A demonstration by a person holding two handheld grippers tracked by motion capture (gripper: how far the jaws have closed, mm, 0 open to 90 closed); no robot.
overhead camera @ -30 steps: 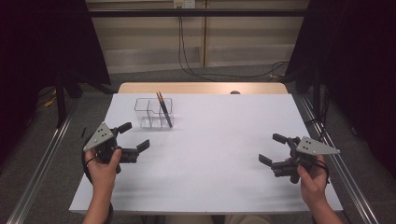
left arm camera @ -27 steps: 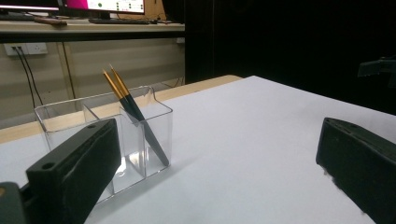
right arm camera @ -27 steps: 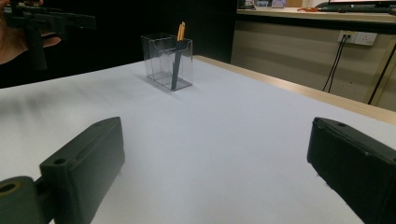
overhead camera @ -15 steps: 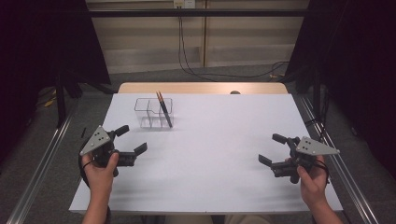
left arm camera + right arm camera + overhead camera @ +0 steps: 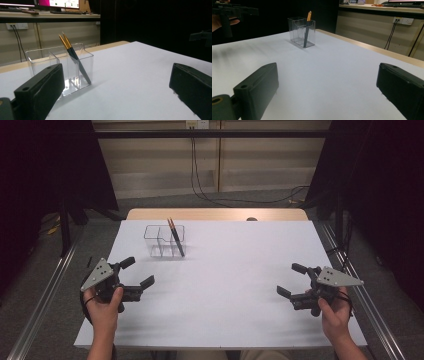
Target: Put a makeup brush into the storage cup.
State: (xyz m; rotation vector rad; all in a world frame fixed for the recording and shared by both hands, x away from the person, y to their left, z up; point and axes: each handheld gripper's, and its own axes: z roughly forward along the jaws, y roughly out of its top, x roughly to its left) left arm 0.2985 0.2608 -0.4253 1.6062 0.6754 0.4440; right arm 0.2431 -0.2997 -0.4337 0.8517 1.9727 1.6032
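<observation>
A clear plastic organizer box (image 5: 164,241) with compartments stands on the white table (image 5: 225,285) toward the back left. Two dark pens with gold ends (image 5: 175,236) lean inside its right compartment; they also show in the left gripper view as pens (image 5: 72,53) in the box (image 5: 60,67), and in the right gripper view as pens (image 5: 307,27) in the box (image 5: 302,31). My left gripper (image 5: 138,273) is open at the front left, empty, below the box. My right gripper (image 5: 292,281) is open at the front right, empty, jaws pointing left.
A wooden strip (image 5: 215,214) edges the table's far side, with cables on the floor behind. Metal rails (image 5: 42,300) run along both sides of the table. A dark small object (image 5: 252,219) sits at the far edge.
My left gripper has drifted slightly left and toward the front edge. The right gripper has stayed in place.
</observation>
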